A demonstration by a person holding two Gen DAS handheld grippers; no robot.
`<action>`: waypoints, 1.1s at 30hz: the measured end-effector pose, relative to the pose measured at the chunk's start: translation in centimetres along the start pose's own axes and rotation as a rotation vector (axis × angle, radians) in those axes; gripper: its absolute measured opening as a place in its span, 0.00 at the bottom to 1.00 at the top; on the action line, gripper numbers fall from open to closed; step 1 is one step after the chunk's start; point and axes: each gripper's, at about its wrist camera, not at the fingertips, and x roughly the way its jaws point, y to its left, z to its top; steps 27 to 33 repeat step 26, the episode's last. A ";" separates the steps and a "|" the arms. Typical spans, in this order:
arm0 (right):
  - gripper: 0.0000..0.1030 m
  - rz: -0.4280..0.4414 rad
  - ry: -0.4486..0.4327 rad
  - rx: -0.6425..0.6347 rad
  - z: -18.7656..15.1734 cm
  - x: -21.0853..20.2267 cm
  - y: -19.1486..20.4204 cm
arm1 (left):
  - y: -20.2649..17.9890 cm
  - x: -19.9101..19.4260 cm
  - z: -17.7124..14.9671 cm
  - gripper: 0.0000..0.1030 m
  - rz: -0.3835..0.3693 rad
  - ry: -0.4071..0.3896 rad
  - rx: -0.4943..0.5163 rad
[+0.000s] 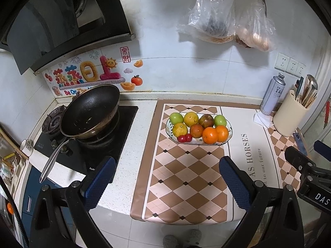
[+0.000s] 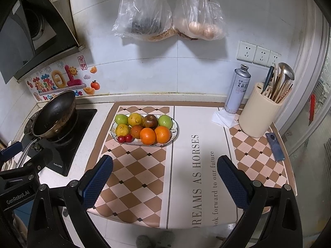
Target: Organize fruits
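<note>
An oval plate [image 1: 229, 139] [image 2: 175, 136] on the checkered mat holds several fruits: two oranges [image 1: 210, 135] [image 2: 147, 136], two green apples [image 1: 176, 118] [image 2: 121, 119], yellow citrus [image 1: 191, 118] [image 2: 134, 119], a dark apple [image 1: 206, 120] [image 2: 150, 121] and two small red fruits [image 1: 182, 138] [image 2: 125, 138]. My left gripper [image 1: 166, 180] is open and empty, held above the counter's front edge, short of the plate. My right gripper [image 2: 165, 180] is open and empty, above the mat to the right of the plate.
A black wok [image 1: 91, 111] [image 2: 54, 114] sits on the stove at left. A spray can [image 2: 238, 88], a cream utensil holder [image 2: 258, 113] and a phone [image 2: 274, 146] stand at right. Two plastic bags [image 2: 171, 12] hang on the wall.
</note>
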 end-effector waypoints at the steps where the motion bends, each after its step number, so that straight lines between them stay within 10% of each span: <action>1: 0.99 -0.001 -0.001 0.002 0.0 0.0 0.0 | 0.0 0.0 0.0 1.00 -0.002 0.000 0.001; 33: 0.99 0.003 0.005 0.004 0.7 0.7 0.1 | 0.0 0.4 0.3 1.00 -0.004 -0.005 0.010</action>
